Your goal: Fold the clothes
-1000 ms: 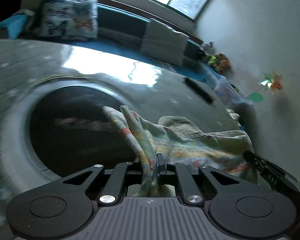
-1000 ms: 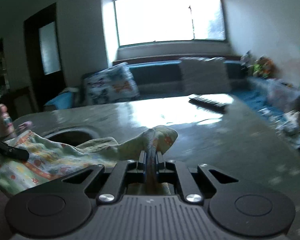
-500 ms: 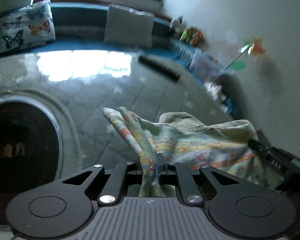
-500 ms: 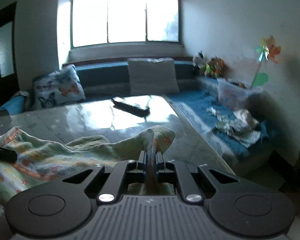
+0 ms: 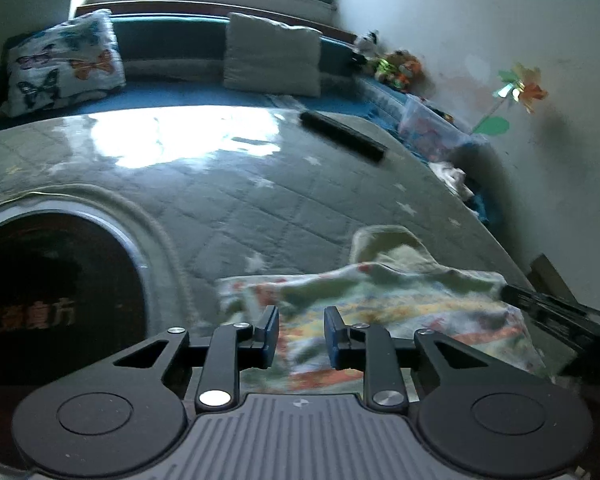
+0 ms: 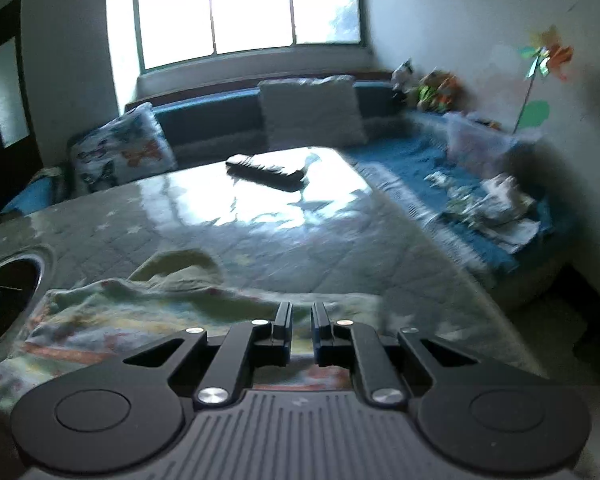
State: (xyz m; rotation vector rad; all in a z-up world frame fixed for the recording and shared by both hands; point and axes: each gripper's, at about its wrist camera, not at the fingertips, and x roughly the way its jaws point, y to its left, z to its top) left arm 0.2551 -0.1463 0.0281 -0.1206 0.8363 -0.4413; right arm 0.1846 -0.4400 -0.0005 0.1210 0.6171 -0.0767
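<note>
The little flowery cloth [image 5: 384, 300] lies flat on the gray quilted table top [image 5: 260, 200], near the table's right edge. Its long side runs from one claw to the other. The left claw [image 5: 301, 336] has just been opening; its two fingers stand apart over the cloth's end and pinch nothing. The right claw [image 6: 301, 330] shows a small gap over the other end, and nothing sits in it. A black remote [image 6: 266, 172] lies far back on the table.

Both units, left gripper [image 5: 301, 334] and right gripper [image 6: 301, 330], show matte black linkage arms, silver pivot screws, round black side discs and a ribbed grey housing.
</note>
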